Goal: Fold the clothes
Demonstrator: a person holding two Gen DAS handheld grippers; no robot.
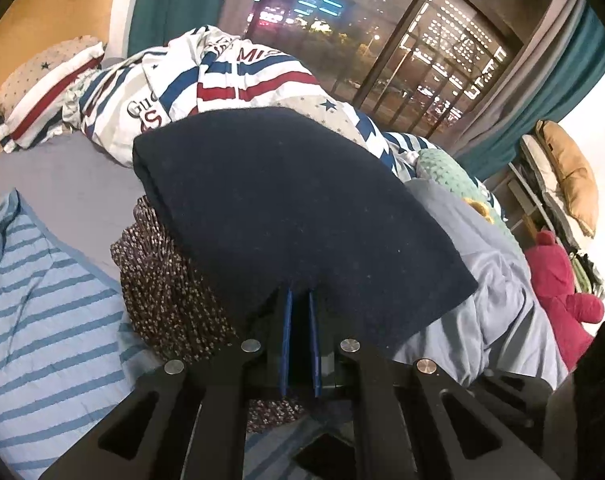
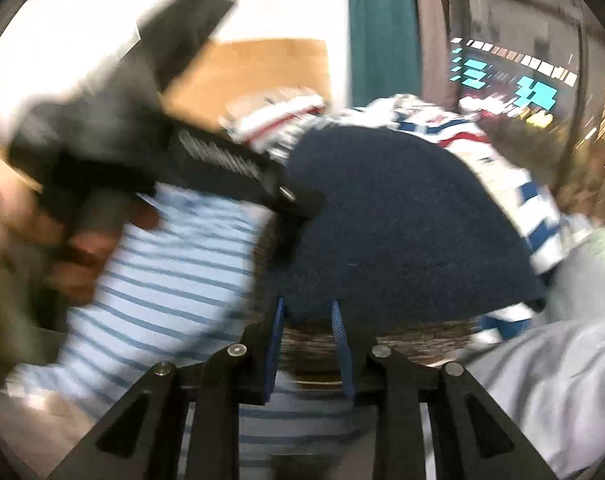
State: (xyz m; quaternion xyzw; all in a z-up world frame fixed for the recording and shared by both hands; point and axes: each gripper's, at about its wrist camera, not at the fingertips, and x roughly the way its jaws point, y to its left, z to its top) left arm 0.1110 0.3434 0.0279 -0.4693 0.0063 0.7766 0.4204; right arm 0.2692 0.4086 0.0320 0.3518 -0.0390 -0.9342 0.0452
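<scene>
A folded navy garment [image 1: 294, 208] lies on top of a dark speckled garment [image 1: 162, 280] on the bed. My left gripper [image 1: 299, 294] is at the navy piece's near edge. Its blue fingers stand almost together, and their tips are buried in the navy cloth, pinching that edge. The right wrist view is blurred. There the navy garment [image 2: 402, 216] fills the gap between the blue fingers of my right gripper [image 2: 308, 310], which grips its near edge above the speckled garment [image 2: 314, 344]. At the left of that view a hand [image 2: 82, 248] holds the left tool.
A light blue striped cloth [image 1: 42, 300] lies to the left and a plain grey-blue cloth [image 1: 490, 280] to the right. Behind the pile are a red, white and blue duvet [image 1: 222, 76], a pillow [image 1: 42, 80] and a dark window [image 1: 382, 40]. A red plush bear [image 1: 558, 280] sits far right.
</scene>
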